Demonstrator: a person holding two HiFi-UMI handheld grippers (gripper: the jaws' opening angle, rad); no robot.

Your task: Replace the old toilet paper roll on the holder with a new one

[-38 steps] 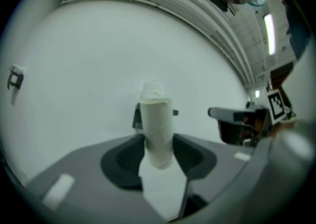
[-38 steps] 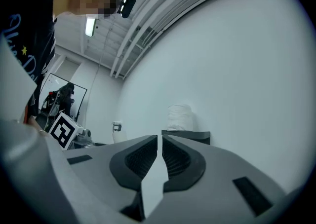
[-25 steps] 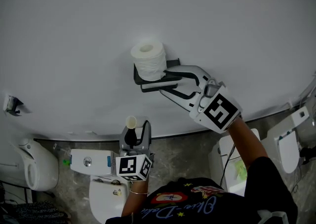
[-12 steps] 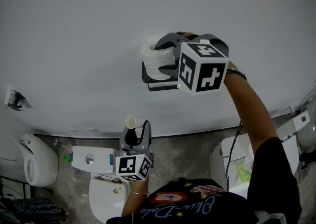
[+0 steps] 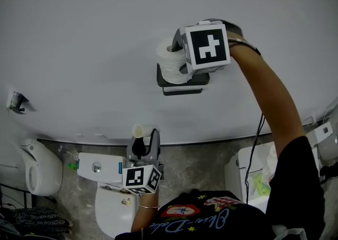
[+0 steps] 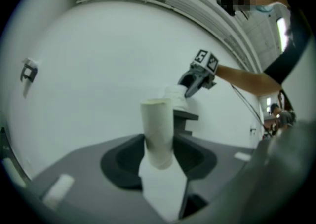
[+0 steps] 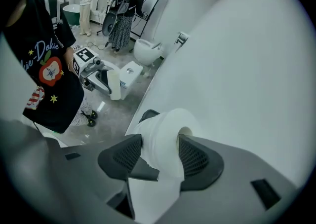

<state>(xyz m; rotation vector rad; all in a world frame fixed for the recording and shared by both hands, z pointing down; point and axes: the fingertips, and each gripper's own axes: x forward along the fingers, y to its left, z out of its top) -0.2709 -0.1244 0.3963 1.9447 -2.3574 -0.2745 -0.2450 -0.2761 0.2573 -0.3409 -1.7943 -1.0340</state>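
Cardboard tube in the left gripper, new toilet paper roll on the holder.

At lower left, above a toilet, the left gripper points level and pinches the bare cardboard tube upright between its fingers. They press on the tube's lower half, and its top stands clear above them. Up and to the right, the new toilet paper roll stands on end on the black holder fixed to the white wall, its hollow core facing up. The right gripper reaches down over it from above on an outstretched arm. Its jaws have just been opening and stand wide, with the roll between the pads, one at each flank of the paper and close against it. Whether the pads touch the roll cannot be told.
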